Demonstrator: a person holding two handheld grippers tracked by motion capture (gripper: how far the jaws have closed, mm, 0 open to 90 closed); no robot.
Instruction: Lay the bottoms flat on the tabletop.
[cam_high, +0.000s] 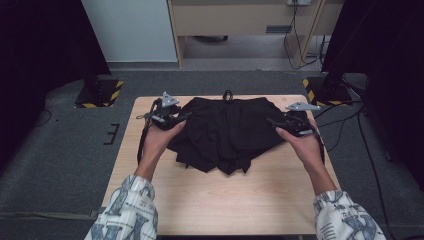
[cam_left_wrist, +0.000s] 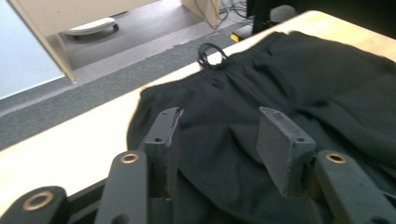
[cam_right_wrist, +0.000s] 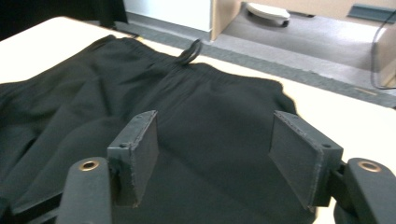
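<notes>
A lab-style recording room here: grey carpet (cam_high: 60, 150), a lone wooden tabletop (cam_high: 225, 200), stand bases striped in yellow-black hazard tape (cam_high: 99, 95), black curtains (cam_high: 35, 55) either side, loose cables (cam_high: 360, 130) trailing across the floor.

Black shorts (cam_high: 227, 132) spread on wooden table (cam_high: 225, 200), waistband at far edge. Left gripper (cam_high: 177, 119) at left side, right gripper (cam_high: 276, 123) at right side, jaws parted.

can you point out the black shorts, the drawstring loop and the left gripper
black shorts (cam_high: 225, 130), high view, middle of the fabric
drawstring loop (cam_left_wrist: 211, 52), left gripper view, the cord's curve at the waistband
left gripper (cam_high: 185, 119), high view, midway between its fingers over the shorts' left edge
</notes>
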